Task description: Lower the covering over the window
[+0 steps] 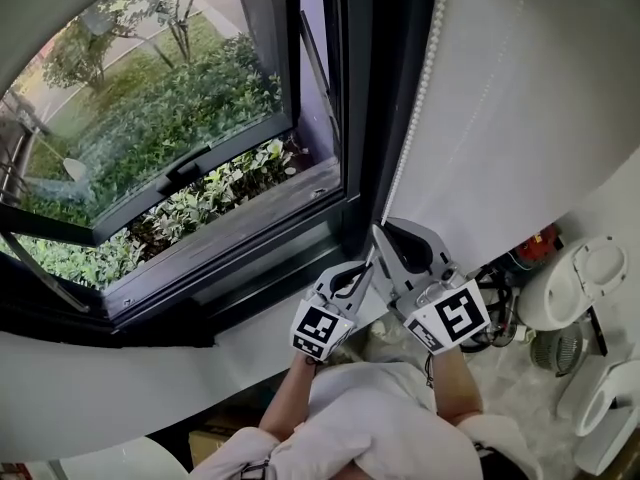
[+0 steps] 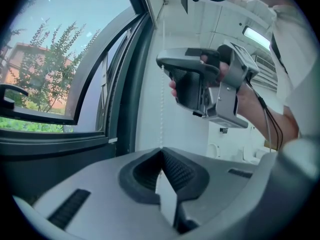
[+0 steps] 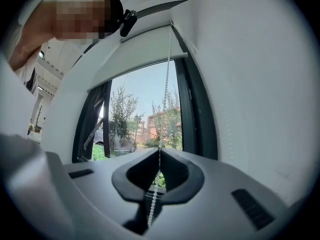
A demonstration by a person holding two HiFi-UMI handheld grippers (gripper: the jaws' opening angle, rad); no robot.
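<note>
**Cord Clamped for the Pull**

The white beaded plastic cord [image 3: 166,84] is clamped in the right gripper [image 3: 159,154], and seemingly in the left gripper [image 2: 161,151] at its 7 o'clock, so it can be hauled. The white fabric roller blind [image 3: 135,49] is rolled up at 12 o'clock.

Window [image 1: 170,118] left, bead chain [image 1: 415,108] just beside it, wall [image 1: 540,118] right.

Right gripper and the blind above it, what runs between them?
A bead chain, hanging from the blind down into the right gripper, whose jaws are shut on it. The right gripper view shows this.
</note>
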